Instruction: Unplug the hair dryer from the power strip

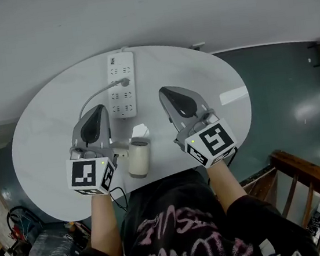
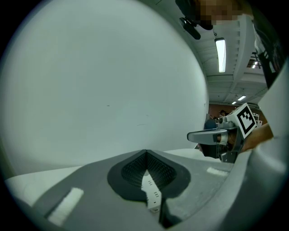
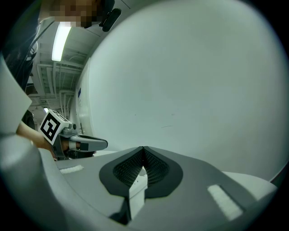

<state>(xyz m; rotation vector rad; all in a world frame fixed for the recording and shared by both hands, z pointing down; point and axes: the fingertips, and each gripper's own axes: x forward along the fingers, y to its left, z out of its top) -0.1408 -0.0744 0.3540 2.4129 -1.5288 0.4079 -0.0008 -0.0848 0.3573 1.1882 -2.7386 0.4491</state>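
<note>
A white power strip [image 1: 122, 83] lies at the far side of the oval white table [image 1: 50, 139]. A grey plug [image 1: 124, 82] sits in one of its sockets, and its grey cable [image 1: 93, 96] curves off to the left. The white hair dryer [image 1: 139, 157] lies near the table's front edge, between my two grippers. My left gripper [image 1: 95, 113] [image 2: 145, 153] hovers left of the strip, shut and empty. My right gripper [image 1: 167, 93] [image 3: 142, 150] hovers right of the strip, also shut and empty. Each gripper view shows the other gripper off to the side.
A plain pale wall rises behind the table. Dark floor lies to the right, with a wooden railing [image 1: 307, 178] at the lower right. Clutter and cables [image 1: 23, 242] sit on the floor at the lower left.
</note>
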